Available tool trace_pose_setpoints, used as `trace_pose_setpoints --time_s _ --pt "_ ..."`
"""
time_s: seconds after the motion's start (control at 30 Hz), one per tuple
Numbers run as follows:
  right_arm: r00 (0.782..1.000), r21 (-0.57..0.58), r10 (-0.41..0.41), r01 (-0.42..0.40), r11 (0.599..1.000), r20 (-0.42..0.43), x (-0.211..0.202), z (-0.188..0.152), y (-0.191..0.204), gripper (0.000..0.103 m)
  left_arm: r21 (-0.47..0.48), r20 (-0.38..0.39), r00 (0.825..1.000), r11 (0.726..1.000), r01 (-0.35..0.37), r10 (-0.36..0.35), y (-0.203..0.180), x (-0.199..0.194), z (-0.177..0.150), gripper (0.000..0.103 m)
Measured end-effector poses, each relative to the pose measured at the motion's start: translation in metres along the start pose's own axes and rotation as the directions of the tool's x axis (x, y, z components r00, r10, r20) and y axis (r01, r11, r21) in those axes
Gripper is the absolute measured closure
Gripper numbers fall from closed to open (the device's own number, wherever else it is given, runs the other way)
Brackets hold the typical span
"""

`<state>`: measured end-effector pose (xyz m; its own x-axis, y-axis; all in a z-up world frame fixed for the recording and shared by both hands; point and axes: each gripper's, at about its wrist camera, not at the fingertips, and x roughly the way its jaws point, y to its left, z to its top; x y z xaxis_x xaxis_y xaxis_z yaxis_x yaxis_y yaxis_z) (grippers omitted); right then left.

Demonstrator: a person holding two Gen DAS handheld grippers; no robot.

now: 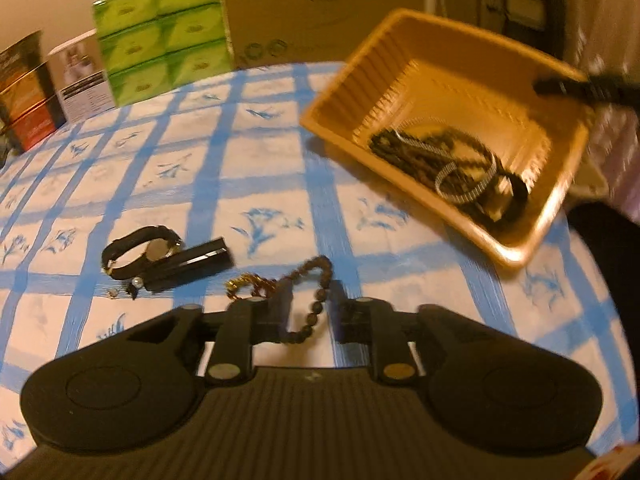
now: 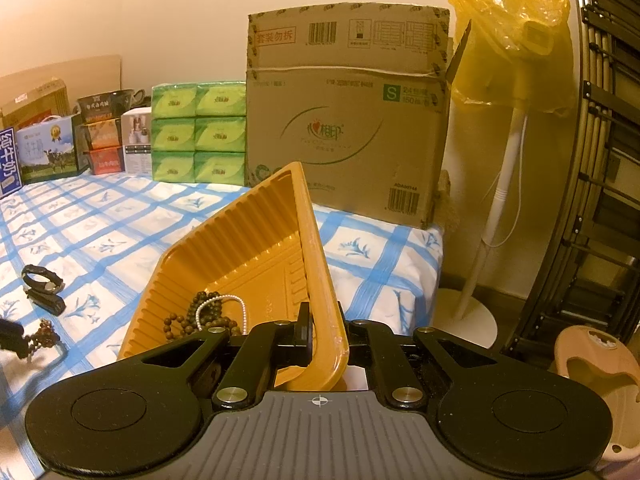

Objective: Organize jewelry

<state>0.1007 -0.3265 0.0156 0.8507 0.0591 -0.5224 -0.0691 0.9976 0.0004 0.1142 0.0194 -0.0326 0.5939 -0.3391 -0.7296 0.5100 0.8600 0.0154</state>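
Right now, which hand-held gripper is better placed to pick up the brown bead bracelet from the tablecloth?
Left. The left hand-held gripper is right over the bead bracelet, jaws apart with the beads between them. The right hand-held gripper is shut on the rim of the orange tray, tilting it.

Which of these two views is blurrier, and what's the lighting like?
Left wrist view: the orange tray and its far side smear with motion blur, while the brown bead bracelet near the left gripper reads fairly sharp. Right wrist view: crisp, printing on the cardboard box is legible. Both: warm yellowish light, fisheye bending.
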Motion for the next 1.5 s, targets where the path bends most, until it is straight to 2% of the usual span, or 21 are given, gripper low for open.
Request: trace_pose_setpoints --time_s 0.07,0.2,0.3,0.43,0.6,0.7,0.8,0.93,1.13,1.23,1.4,1.5 --pt "1.0 0.001 0.0 0.0 1.0 0.0 0.0 0.0 0.0 0.096 -0.027 0.019 1.0 1.0 -0.003 0.004 0.006 -0.001 0.002 0.077" --pt "1.0 0.003 -0.002 0.002 1.0 -0.002 0.001 -0.001 -0.002 0.096 -0.071 0.034 0.997 0.995 -0.068 0.07 0.018 0.0 0.004 0.075" --pt "1.0 0.003 -0.002 0.002 1.0 -0.001 0.001 -0.001 -0.002 0.096 -0.073 0.003 0.987 0.985 -0.158 0.158 0.025 0.013 0.004 0.075" --pt "1.0 0.004 -0.001 0.001 1.0 -0.002 0.001 -0.001 -0.002 0.096 -0.044 -0.031 0.98 0.98 -0.196 0.195 0.031 0.033 0.003 0.075" --pt "1.0 0.003 -0.002 0.002 1.0 -0.002 0.001 -0.001 -0.002 0.096 0.047 -0.041 0.981 0.982 -0.185 0.187 0.026 0.048 -0.001 0.075" --pt "1.0 0.005 -0.005 0.005 1.0 -0.003 0.002 -0.001 -0.003 0.096 0.05 -0.049 0.985 0.985 -0.163 0.165 0.027 0.051 0.002 0.076" --pt "1.0 0.003 -0.006 0.006 1.0 -0.004 0.002 -0.001 -0.004 0.096 0.047 -0.07 0.989 0.991 -0.128 0.131 0.028 0.053 0.004 0.094" --pt "1.0 0.002 -0.005 0.005 1.0 -0.004 0.003 -0.001 -0.005 0.096 0.038 -0.078 0.991 0.993 -0.109 0.112 0.028 0.05 0.004 0.099" --pt "1.0 0.002 -0.005 0.005 1.0 -0.002 0.003 -0.001 -0.005 0.096 0.026 -0.009 0.99 0.99 -0.141 0.141 0.027 0.023 0.009 0.099" --pt "1.0 0.0 -0.004 0.004 1.0 0.0 0.003 -0.001 -0.004 0.096 0.027 0.032 0.988 0.988 -0.152 0.151 0.027 0.005 0.017 0.103" --pt "1.0 -0.001 -0.004 0.004 1.0 0.0 0.003 -0.001 -0.003 0.096 0.03 0.11 0.979 0.984 -0.174 0.17 0.026 -0.023 0.036 0.103" --pt "1.0 0.0 -0.003 0.003 1.0 0.001 0.002 -0.001 -0.002 0.096 0.022 0.116 0.981 0.987 -0.16 0.157 0.028 -0.029 0.041 0.103"
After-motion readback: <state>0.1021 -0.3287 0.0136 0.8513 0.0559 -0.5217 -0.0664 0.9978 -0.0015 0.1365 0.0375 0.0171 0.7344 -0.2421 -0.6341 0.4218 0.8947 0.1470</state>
